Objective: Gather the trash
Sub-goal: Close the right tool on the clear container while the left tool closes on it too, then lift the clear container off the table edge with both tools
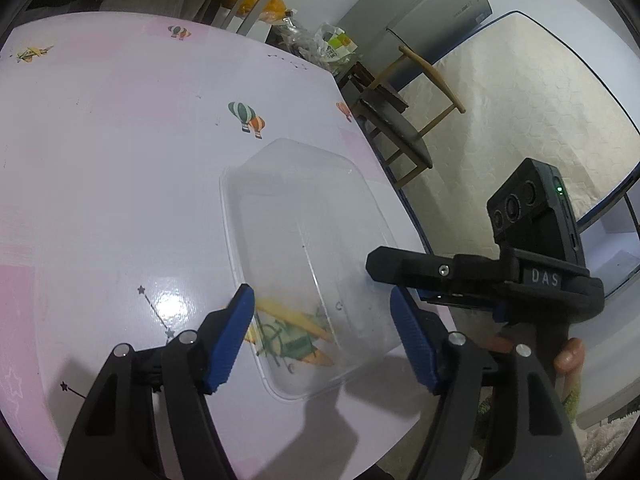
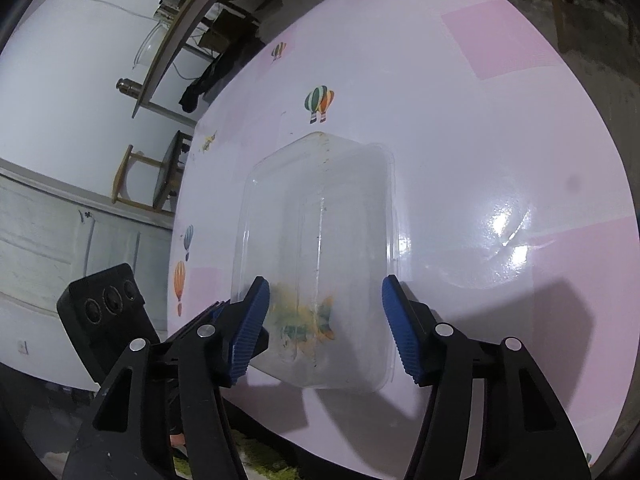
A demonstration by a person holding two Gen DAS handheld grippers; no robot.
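Observation:
A clear, empty plastic container [image 1: 304, 220] [image 2: 320, 208] lies on the pink table [image 1: 120, 160] [image 2: 480, 120], and a printed plane shows through its near end. My left gripper [image 1: 322, 320] is open, its blue pads framing the container's near end on either side. My right gripper [image 2: 324, 320] frames the same end, also open. The two grippers sit side by side. The right one's black finger [image 1: 400, 270] reaches in beside my left gripper's right pad. I see no pad pressing on the plastic.
The table edge [image 1: 404, 200] runs close to the container's right side. Beyond it are a wooden chair [image 1: 400, 128], a white padded panel [image 1: 520, 100] and bagged clutter [image 1: 328, 44]. Another wooden chair [image 2: 148, 176] stands past the far edge. A hand [image 1: 568, 356] holds the right gripper's handle.

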